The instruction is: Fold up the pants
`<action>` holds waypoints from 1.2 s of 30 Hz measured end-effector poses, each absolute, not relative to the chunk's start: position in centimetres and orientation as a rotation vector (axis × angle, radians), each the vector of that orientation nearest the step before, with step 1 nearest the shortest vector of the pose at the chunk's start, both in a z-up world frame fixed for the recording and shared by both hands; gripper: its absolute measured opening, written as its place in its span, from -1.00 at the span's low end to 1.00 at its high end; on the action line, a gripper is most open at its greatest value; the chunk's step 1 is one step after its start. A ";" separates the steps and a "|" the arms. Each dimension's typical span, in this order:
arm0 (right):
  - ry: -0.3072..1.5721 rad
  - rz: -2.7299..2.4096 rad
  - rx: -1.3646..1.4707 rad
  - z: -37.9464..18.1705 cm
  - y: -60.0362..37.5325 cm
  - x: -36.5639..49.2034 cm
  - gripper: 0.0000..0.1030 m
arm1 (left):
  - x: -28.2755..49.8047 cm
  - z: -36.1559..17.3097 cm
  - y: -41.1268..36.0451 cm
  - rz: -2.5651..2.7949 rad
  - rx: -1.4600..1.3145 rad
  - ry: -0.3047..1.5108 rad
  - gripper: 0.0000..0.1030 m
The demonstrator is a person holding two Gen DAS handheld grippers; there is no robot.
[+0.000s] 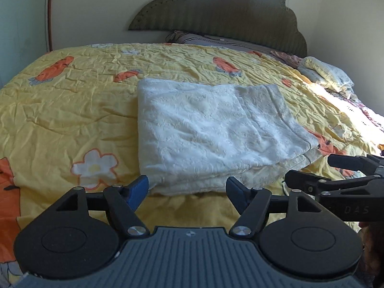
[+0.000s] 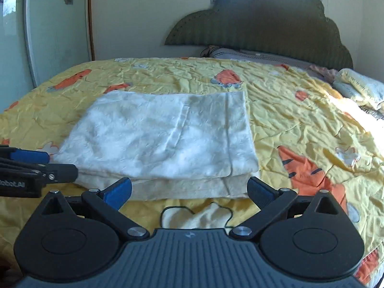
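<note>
The white textured pants (image 1: 216,132) lie folded in a flat stack of layers on the yellow bedspread (image 1: 67,110). My left gripper (image 1: 187,188) is open and empty, just in front of the stack's near edge. In the right wrist view the pants (image 2: 163,136) lie the same way, and my right gripper (image 2: 189,188) is open and empty at their near edge. Each gripper shows in the other's view: the right gripper (image 1: 336,172) at the right edge of the left wrist view, the left gripper (image 2: 48,165) at the left edge of the right wrist view.
The bedspread (image 2: 300,124) has orange carrot and white flower prints. A dark green headboard (image 1: 223,12) and a grey pillow (image 1: 216,39) are at the far end. A folded printed quilt (image 1: 326,74) lies at the far right. A wall and door are to the left.
</note>
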State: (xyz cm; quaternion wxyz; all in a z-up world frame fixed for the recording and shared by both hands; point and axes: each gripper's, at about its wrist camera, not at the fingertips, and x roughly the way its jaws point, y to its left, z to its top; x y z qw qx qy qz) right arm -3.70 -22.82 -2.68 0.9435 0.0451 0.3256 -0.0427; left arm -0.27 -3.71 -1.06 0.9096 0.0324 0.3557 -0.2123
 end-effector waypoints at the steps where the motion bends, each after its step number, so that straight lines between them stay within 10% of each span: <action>1: 0.671 -0.076 0.110 -2.7 -22.8 -3.8 1.00 | -0.5 -1.1 -3.6 -0.418 0.074 0.744 0.44; 30: 0.782 -0.122 0.101 -6.2 -22.3 -4.3 1.00 | -0.5 -2.6 -3.5 -0.247 0.100 0.859 0.45; 36: 0.479 -0.070 0.172 -1.7 -26.1 -6.0 1.00 | 0.1 0.1 -1.5 -0.354 0.031 0.736 0.46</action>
